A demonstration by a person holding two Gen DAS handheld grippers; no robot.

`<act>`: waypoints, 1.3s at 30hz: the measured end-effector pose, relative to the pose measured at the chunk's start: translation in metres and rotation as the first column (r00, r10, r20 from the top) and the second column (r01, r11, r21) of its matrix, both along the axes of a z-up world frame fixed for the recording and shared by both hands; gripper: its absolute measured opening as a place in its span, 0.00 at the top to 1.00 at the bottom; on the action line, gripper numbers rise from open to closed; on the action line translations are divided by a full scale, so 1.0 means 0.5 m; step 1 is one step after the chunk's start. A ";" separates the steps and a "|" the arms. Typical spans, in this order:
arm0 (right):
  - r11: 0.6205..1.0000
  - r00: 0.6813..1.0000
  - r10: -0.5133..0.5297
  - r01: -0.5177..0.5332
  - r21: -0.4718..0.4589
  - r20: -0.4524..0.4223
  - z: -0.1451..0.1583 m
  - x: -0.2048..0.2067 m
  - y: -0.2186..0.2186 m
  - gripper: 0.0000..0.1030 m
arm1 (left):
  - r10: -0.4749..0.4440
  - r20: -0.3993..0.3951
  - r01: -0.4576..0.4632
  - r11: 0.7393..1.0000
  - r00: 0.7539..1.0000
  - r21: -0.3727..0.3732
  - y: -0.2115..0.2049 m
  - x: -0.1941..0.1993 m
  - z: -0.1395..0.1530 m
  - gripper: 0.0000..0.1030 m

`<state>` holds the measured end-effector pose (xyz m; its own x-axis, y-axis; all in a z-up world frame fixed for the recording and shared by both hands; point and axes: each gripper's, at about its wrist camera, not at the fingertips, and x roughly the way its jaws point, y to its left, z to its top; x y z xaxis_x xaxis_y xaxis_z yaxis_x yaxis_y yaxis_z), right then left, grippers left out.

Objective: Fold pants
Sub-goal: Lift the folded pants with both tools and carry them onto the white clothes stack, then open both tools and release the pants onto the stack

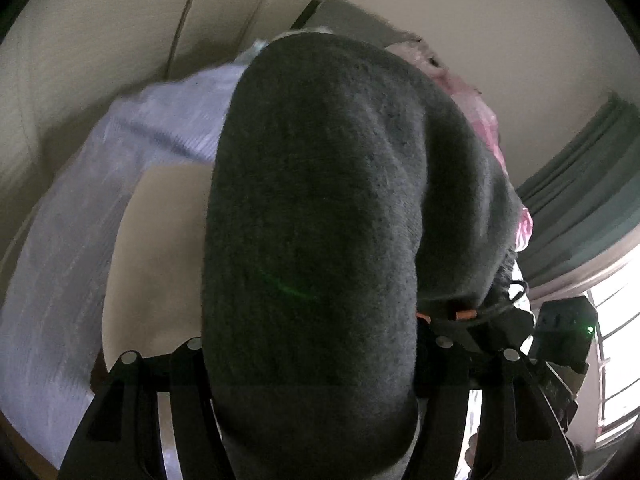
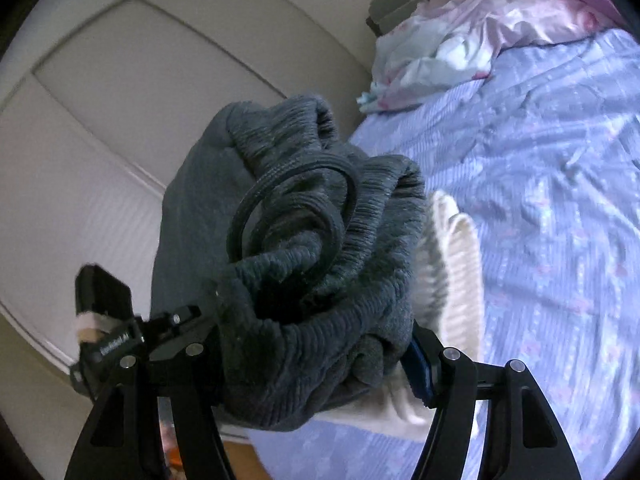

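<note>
Dark grey knit pants (image 1: 320, 200) fill the middle of the left wrist view, draped over and between my left gripper's fingers (image 1: 312, 360), which are shut on the cloth and hidden under it. In the right wrist view the pants' ribbed waistband (image 2: 320, 272) with its black drawstring loop (image 2: 292, 200) is bunched between the fingers of my right gripper (image 2: 316, 360), which is shut on it. The pants hang lifted above the bed. The other gripper (image 2: 104, 320) shows at lower left of the right wrist view.
A bed with a lilac patterned sheet (image 2: 540, 200) lies below and to the right. A cream folded cloth (image 2: 460, 280) lies on it. Pink and white bedding (image 2: 480, 32) is heaped at the head. Beige wardrobe panels (image 2: 120, 100) stand to the left. A green curtain (image 1: 580, 184) and window are at right.
</note>
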<state>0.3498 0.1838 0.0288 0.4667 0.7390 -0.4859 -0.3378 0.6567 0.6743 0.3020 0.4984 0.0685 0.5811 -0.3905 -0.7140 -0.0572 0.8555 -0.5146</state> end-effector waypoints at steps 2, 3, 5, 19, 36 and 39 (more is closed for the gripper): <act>0.999 0.999 0.003 -0.005 -0.051 -0.032 -0.022 0.011 0.025 0.32 | 0.007 -0.068 -0.008 1.000 0.998 -0.011 -0.002 0.025 -0.045 0.31; 0.998 0.998 -0.003 -0.001 -0.064 -0.062 -0.037 0.014 0.031 0.31 | 0.012 -0.083 -0.011 1.000 0.996 0.002 -0.001 0.025 -0.056 0.25; 0.995 0.996 -0.007 -0.001 -0.096 -0.085 -0.051 0.017 0.034 0.25 | 0.020 -0.081 -0.014 0.997 0.997 0.077 -0.012 0.011 -0.069 0.15; 0.944 0.965 -0.152 0.206 -0.260 0.212 0.107 -0.040 -0.022 0.18 | 0.255 0.279 -0.369 0.766 0.926 0.527 -0.089 -0.086 0.085 0.01; 0.943 0.994 -0.007 0.043 -0.329 0.112 0.059 0.056 0.020 0.19 | 0.362 0.184 -0.406 0.795 0.914 0.451 -0.082 -0.020 0.052 0.08; 0.968 0.994 -0.025 0.051 -0.246 0.107 0.086 0.020 -0.035 0.19 | 0.335 0.282 -0.432 0.785 0.899 0.444 -0.134 -0.098 0.112 0.07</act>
<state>0.3596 0.1664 0.0718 0.5486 0.5819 -0.6003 -0.3678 0.8128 0.4517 0.2529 0.4315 0.1247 0.7430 0.2601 -0.6167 -0.3838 0.9205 -0.0741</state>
